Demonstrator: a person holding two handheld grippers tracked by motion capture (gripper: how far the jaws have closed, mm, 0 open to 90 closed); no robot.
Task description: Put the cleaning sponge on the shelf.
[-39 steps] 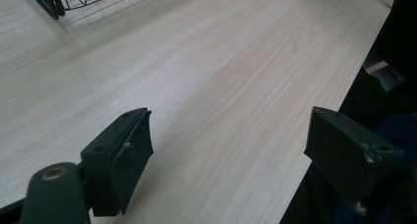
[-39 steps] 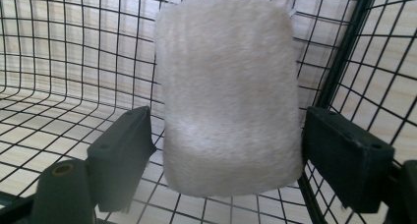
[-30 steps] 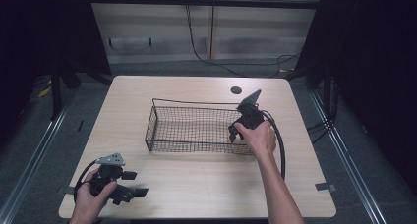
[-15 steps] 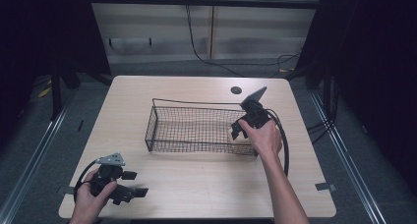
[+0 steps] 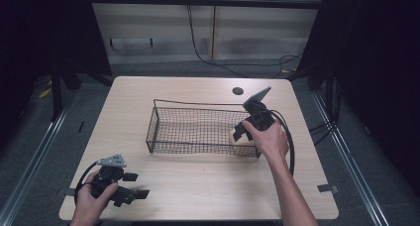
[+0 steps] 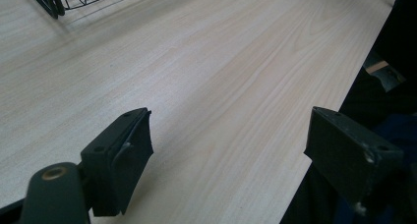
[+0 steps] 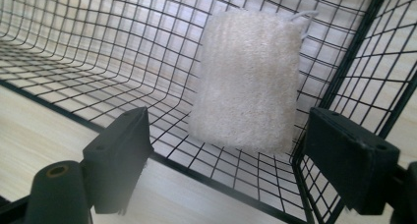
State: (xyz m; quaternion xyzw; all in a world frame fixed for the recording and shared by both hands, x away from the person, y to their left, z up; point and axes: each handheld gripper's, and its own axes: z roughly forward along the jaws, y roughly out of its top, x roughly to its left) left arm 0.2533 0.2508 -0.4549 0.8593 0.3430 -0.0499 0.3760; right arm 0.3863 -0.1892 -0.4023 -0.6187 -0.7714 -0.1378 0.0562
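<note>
over the table in the high view, the right gripper [image 5: 246, 128] sat at the right end of the wire basket [image 5: 198, 132], with a pale sponge [image 5: 242, 140] lying inside at that corner. the left gripper [image 5: 132, 186] rested on the table [image 5: 198, 181] near its front left corner, well away from the basket.

left gripper view: jaws spread wide over bare wood, nothing between them, basket corner [image 6: 54, 0] far off.

right gripper view: jaws spread too, pinching nothing, lined up on the sponge [image 7: 248, 81], which leaned in the basket's corner [image 7: 344, 67] against the mesh. my guess at the risk: a jaw could snag the wire rim going in and drag the whole basket, or the grip might catch mesh along with the sponge.
</note>
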